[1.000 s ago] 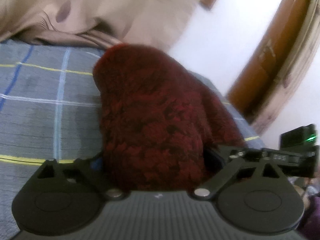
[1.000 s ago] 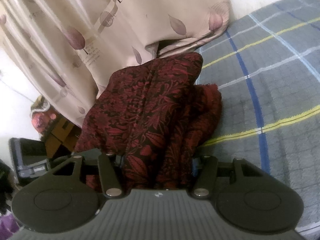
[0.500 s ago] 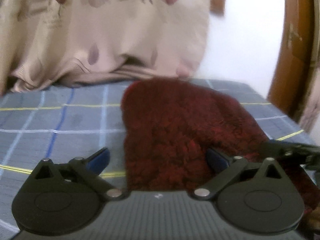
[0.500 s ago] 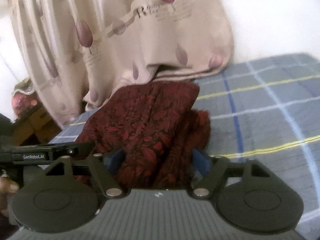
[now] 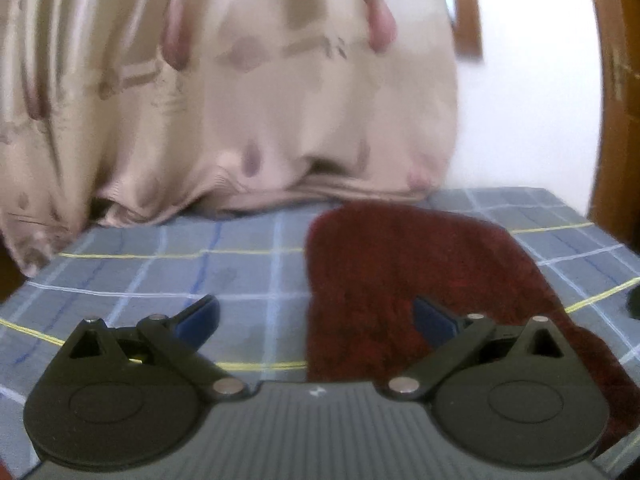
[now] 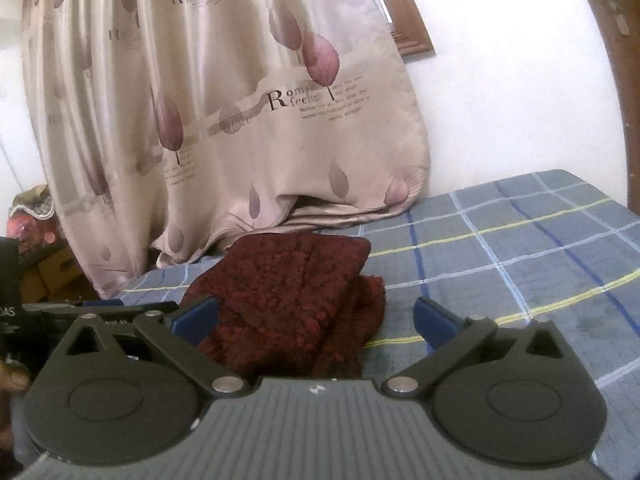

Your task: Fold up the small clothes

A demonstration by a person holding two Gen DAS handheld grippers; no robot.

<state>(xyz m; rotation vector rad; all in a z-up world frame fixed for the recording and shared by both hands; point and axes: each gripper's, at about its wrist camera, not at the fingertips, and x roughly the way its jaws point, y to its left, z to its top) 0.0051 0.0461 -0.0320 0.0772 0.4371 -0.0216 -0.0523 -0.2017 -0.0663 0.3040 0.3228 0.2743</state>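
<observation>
— What do your grippers have right now?

— Nothing, as far as I can see. My left gripper has its jaws spread wide; the blue pads are well apart and close on no cloth. One pad hangs over the bare checked sheet, the other in front of the dark red garment, though I can't tell if that pad touches it. That view is blurred.

— And the right one?

— My right gripper is just as wide open. The garment sits between its pads, with a clear gap of sheet showing on the right pad's side. The left pad is just beside the cloth; contact there I can't judge.

— Where is the garment lying?

— Folded into a compact bundle on the bed, near the far edge, just in front of the beige curtain whose hem spills onto the sheet. In the right view its layers are stacked, an upper fold over a lower one that pokes out to the right. The other gripper's black body shows at the left, beside the bundle.
</observation>
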